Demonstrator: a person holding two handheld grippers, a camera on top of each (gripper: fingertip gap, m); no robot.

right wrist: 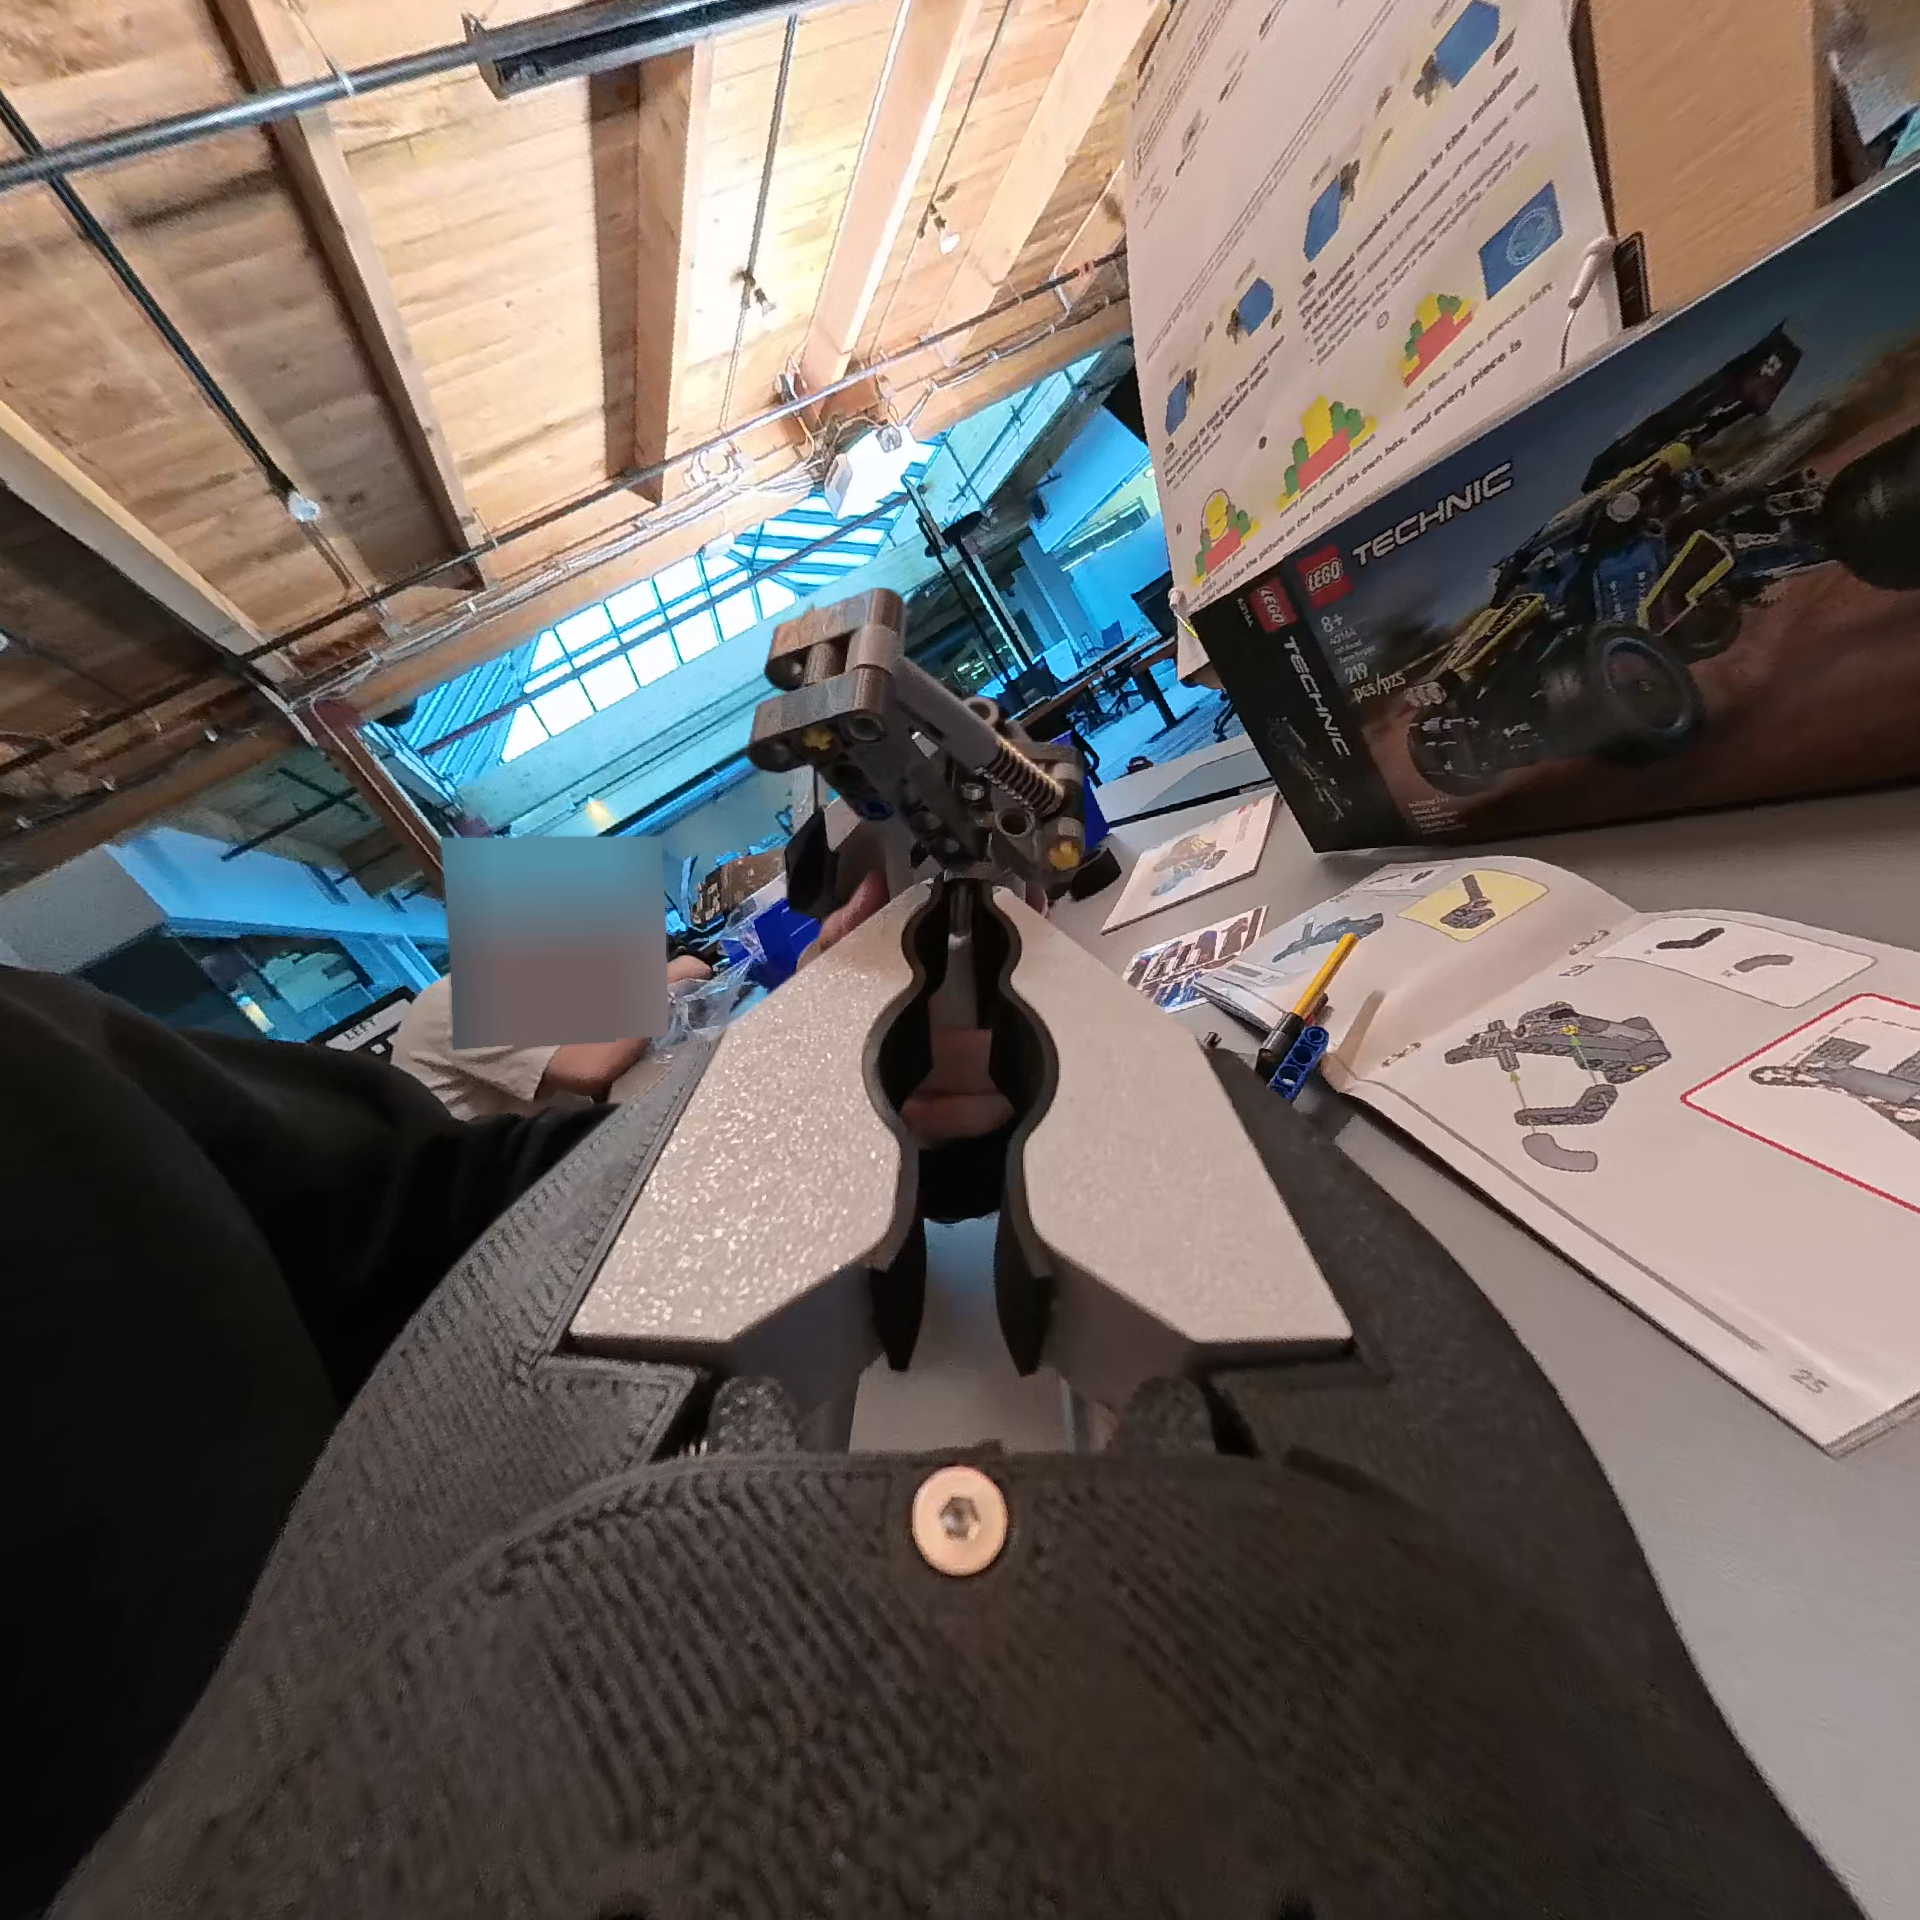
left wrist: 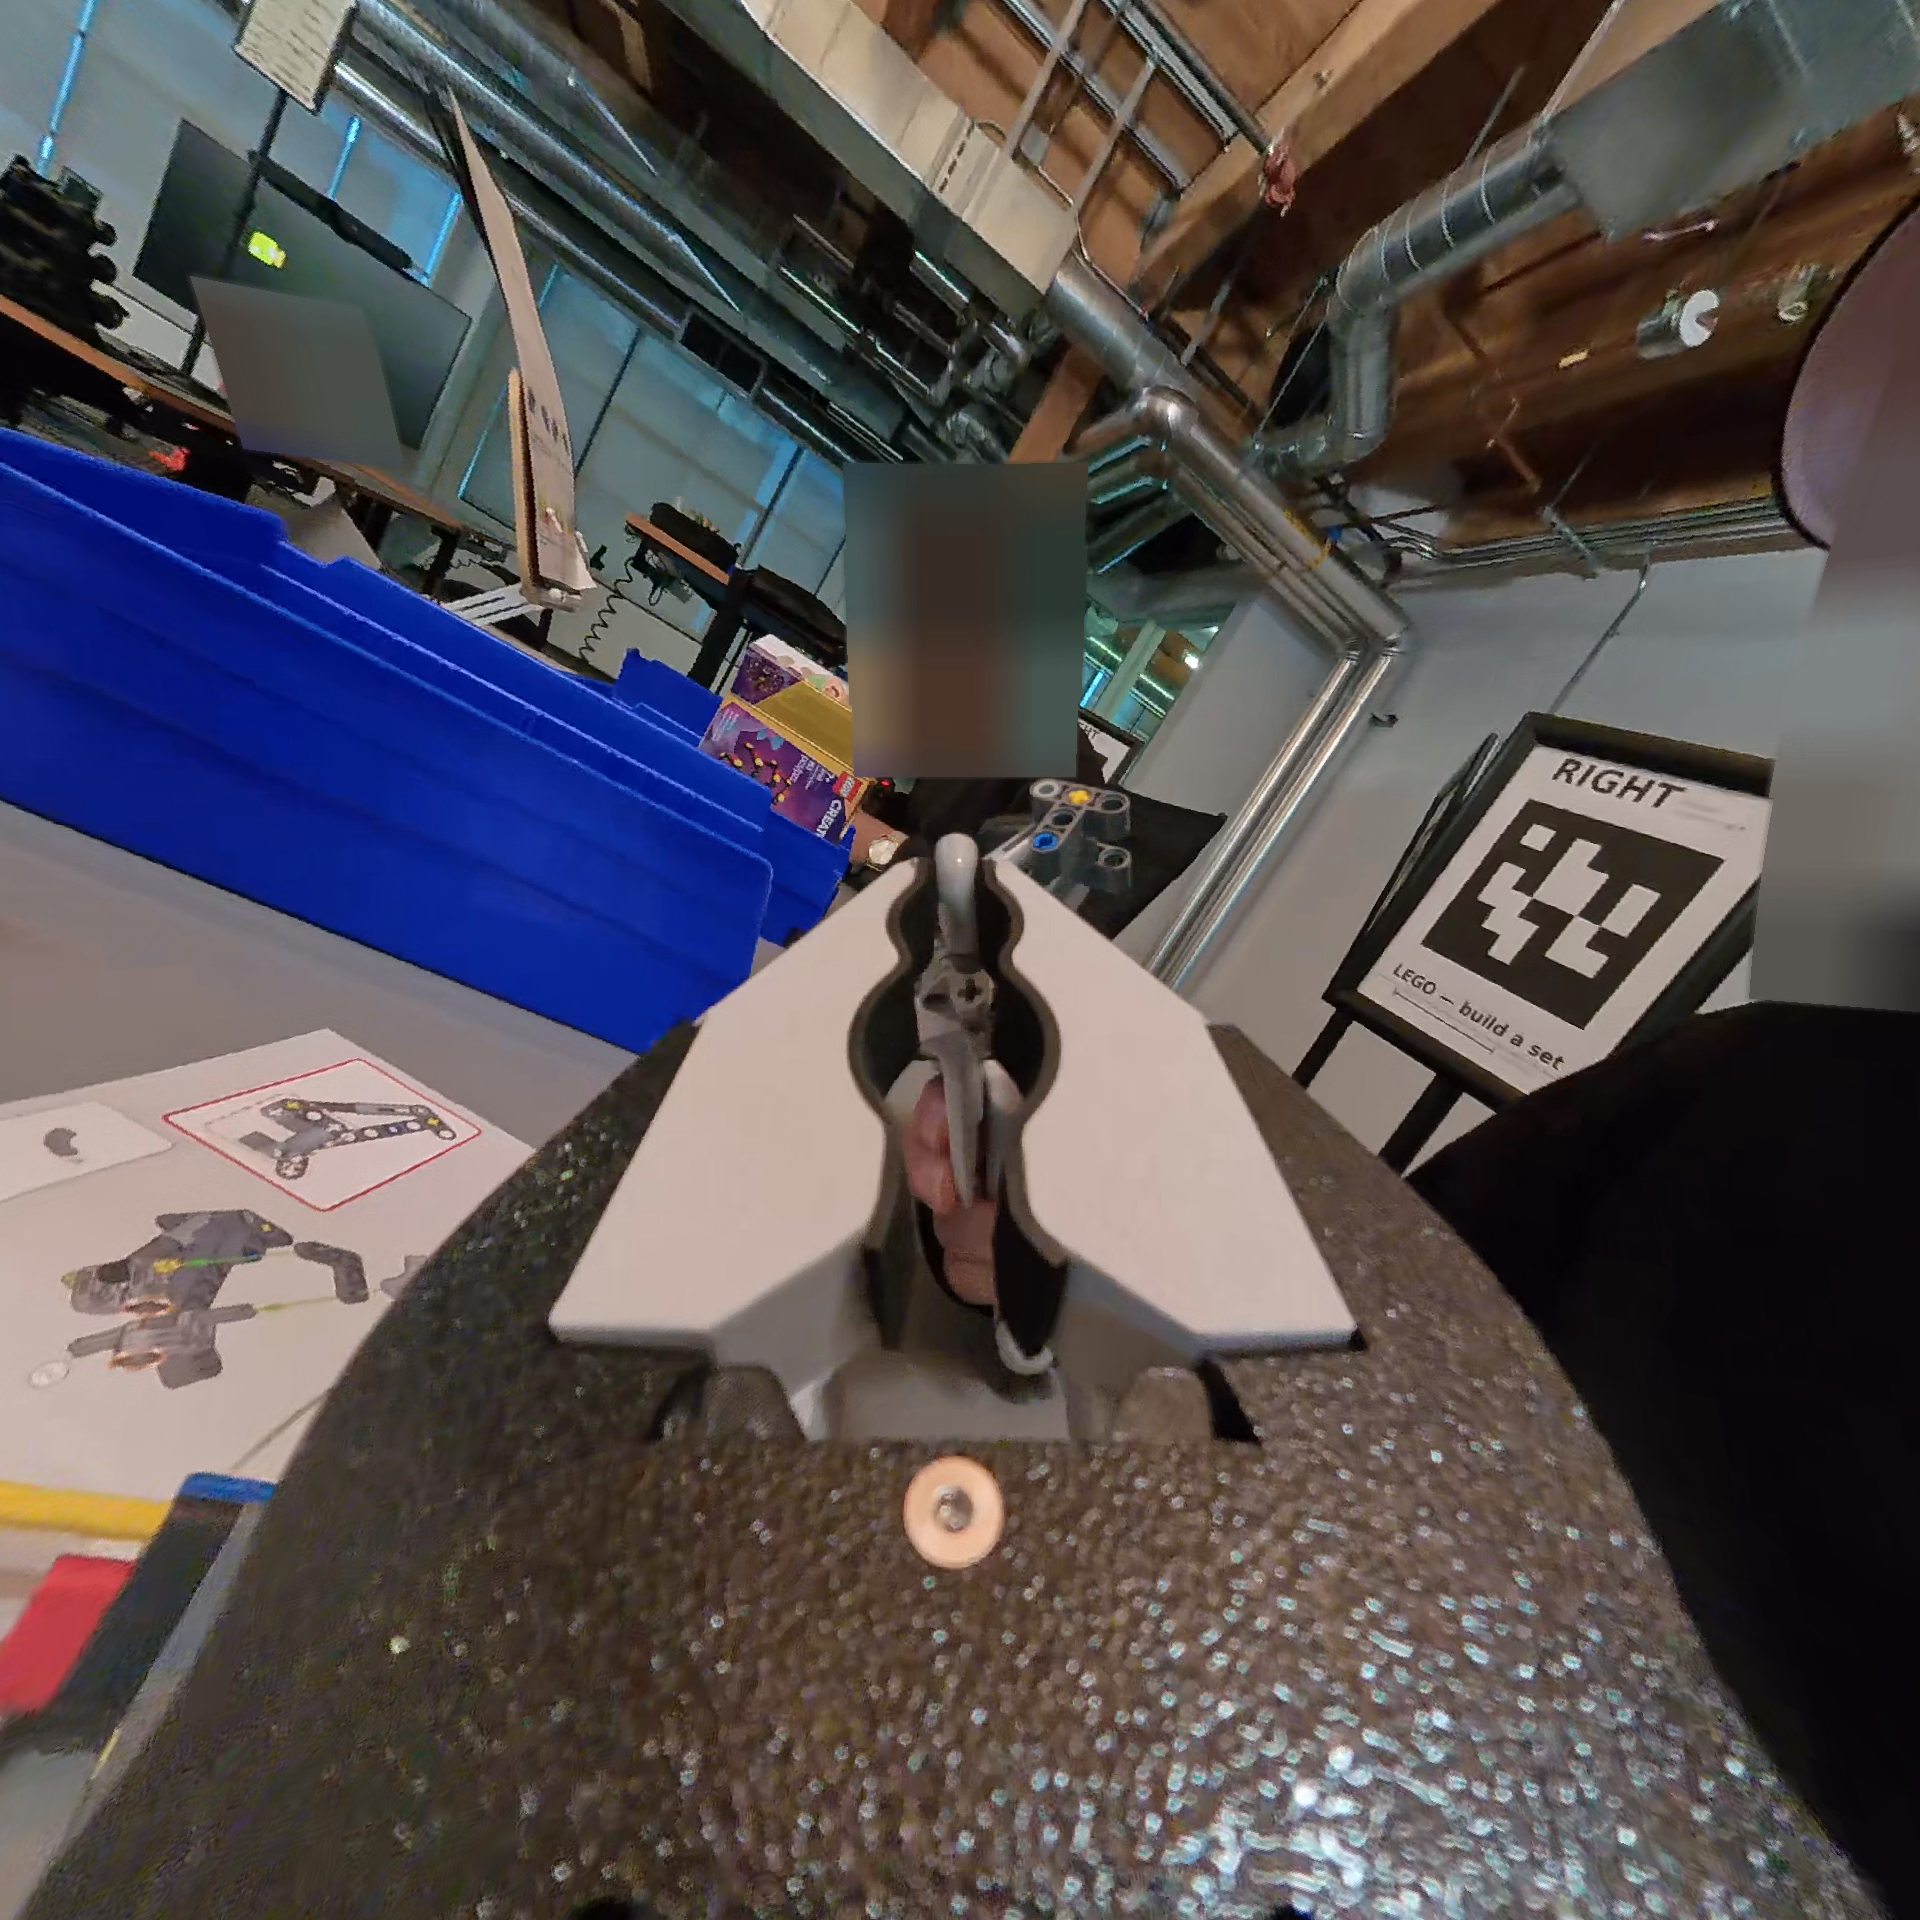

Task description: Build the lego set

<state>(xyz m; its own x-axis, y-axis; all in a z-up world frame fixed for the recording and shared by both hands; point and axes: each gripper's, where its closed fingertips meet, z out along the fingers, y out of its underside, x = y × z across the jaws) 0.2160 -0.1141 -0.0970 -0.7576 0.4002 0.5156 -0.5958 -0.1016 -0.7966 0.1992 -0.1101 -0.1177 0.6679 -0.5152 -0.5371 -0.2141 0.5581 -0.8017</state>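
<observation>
My left gripper (left wrist: 957,883) is shut on a light grey curved lego piece (left wrist: 958,966) that stands upright between the fingers, its rounded end above the tips. My right gripper (right wrist: 961,894) is shut on the lower part of a dark grey lego assembly (right wrist: 904,743) with a spring, yellow pins and a blue pin, held up in the air. The same assembly shows beyond the left gripper's tips in the left wrist view (left wrist: 1075,831). The open instruction booklet lies on the grey table at lower left in the left wrist view (left wrist: 208,1226) and at right in the right wrist view (right wrist: 1662,1091).
Blue bins (left wrist: 364,707) stand at the left on the table. The lego set box (right wrist: 1579,623) stands at the right with a printed sheet (right wrist: 1351,260) behind it. A yellow-and-black part and a blue piece (right wrist: 1299,1023) lie by the booklet. A framed marker sign (left wrist: 1558,914) stands at right.
</observation>
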